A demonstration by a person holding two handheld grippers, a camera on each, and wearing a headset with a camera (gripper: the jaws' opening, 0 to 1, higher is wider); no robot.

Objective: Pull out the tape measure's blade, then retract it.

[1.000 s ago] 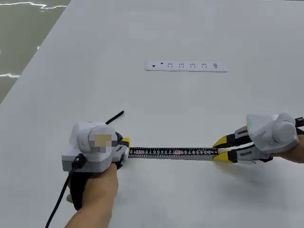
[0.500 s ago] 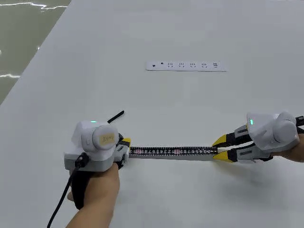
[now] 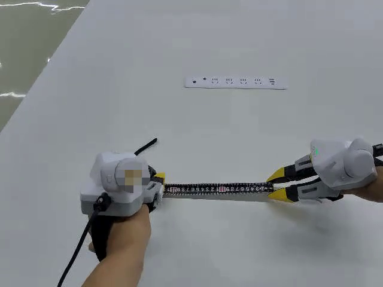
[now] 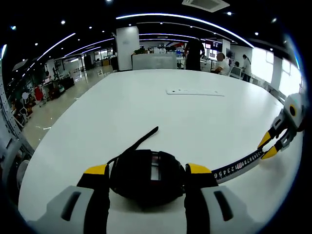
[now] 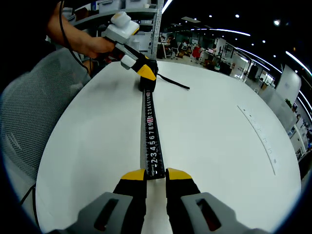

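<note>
Left gripper view: the black tape measure was seen clamped between the yellow-tipped jaws of the left gripper. It was resting on the white table, with its black strap laid out on the table beyond it. The blade was drawn out to the right, and its far end was held by the right gripper. In the right gripper view the blade's end was seen pinched between that gripper's two jaws, which were closed against its edges. The blade was stretched straight along the table back to the tape measure. In the head view a white power strip was seen lying well apart, farther up the table.
</note>
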